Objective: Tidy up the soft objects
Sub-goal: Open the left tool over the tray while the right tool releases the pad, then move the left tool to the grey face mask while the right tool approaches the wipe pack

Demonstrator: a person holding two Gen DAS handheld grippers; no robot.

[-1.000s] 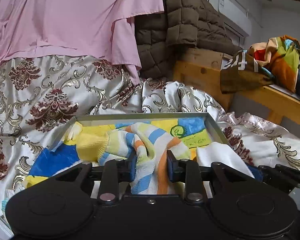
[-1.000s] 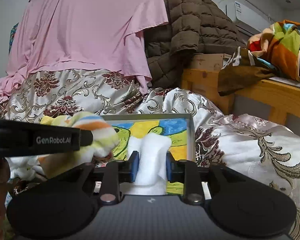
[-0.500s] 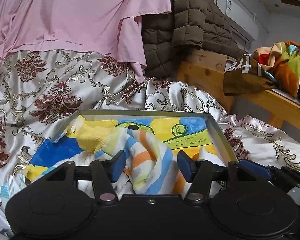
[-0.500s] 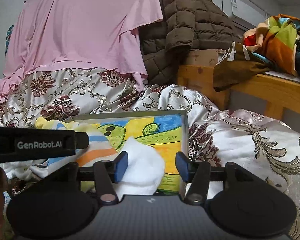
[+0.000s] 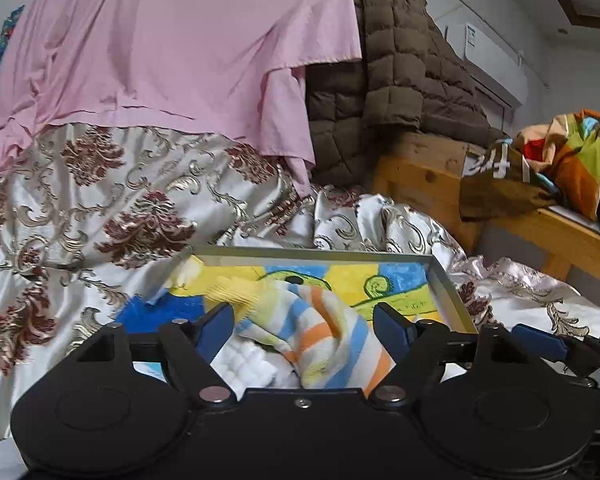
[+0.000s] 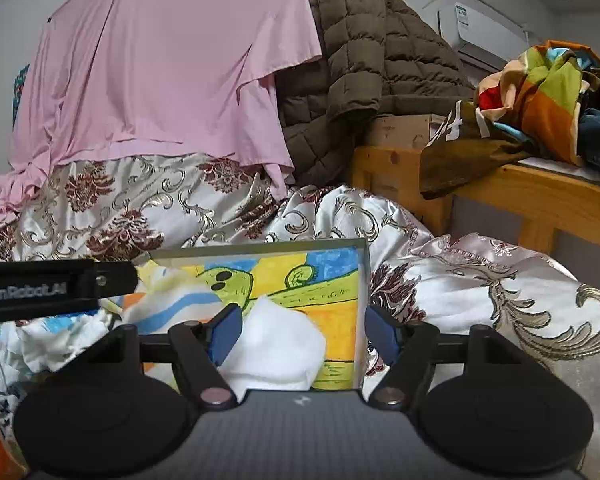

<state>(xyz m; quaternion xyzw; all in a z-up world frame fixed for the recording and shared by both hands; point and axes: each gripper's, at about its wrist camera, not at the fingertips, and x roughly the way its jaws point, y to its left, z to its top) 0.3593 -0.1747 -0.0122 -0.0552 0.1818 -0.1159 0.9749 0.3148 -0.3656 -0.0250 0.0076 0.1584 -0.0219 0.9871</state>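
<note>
A shallow grey-rimmed tray [image 5: 320,255] with a bright cartoon picture on its bottom lies on the bed. In it rests a striped cloth [image 5: 332,340] of white, blue, orange and yellow. My left gripper [image 5: 304,326] straddles that cloth with its jaws opening, the blue pads clear of the fabric. A white soft piece [image 6: 278,346] lies in the tray [image 6: 362,276] in the right wrist view. Around it my right gripper [image 6: 302,334] has its jaws opening too, and the pads stand off it. The left gripper's finger [image 6: 56,288] crosses that view at the left.
A patterned satin bedspread [image 5: 112,216] covers the bed around the tray. A pink sheet [image 5: 172,48] and a brown quilted coat [image 5: 384,92] hang behind. At the right, a wooden bed frame [image 6: 540,196] carries a heap of colourful clothes [image 6: 548,92].
Both grippers opened and let go: the striped cloth dropped from the left pads into the tray, the white piece from the right pads. The left gripper drew back slightly.
</note>
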